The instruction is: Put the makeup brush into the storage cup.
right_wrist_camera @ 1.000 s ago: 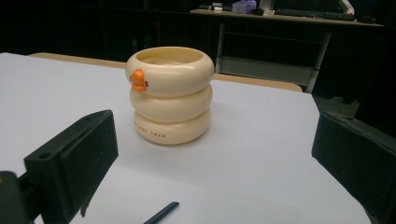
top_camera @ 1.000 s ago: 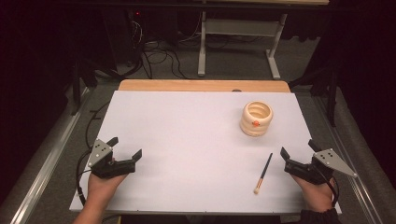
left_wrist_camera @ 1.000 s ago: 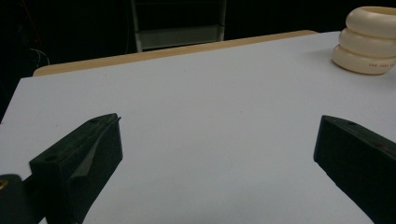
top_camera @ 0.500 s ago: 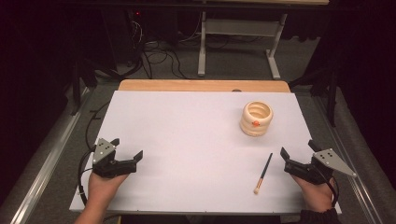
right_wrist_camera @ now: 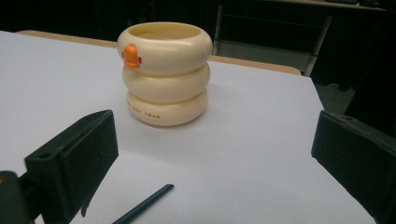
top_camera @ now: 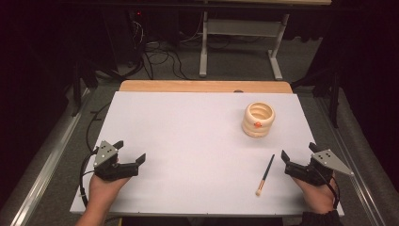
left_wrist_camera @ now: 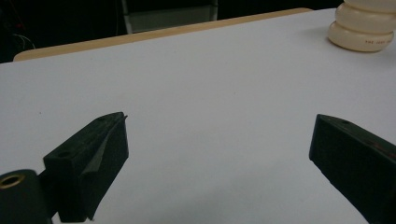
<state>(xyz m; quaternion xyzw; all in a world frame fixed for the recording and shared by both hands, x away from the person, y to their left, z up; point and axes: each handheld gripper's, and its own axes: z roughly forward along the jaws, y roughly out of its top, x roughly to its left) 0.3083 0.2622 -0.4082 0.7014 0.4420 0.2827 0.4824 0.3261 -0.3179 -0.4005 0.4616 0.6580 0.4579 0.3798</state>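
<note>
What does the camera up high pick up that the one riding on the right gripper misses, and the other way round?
From the high view: both hands, the left gripper, the right gripper, the whole brush with its pale tip, and the floor cables. From the right gripper view: small lettering on the bottom ring of the cream holder, read side-on, and its own jaws wide apart. Both show the holder with its orange beak, part of the brush, and the white table.

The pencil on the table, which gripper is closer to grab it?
The right gripper. It sits open just beside the pencil, while the left gripper is far across the table.
</note>
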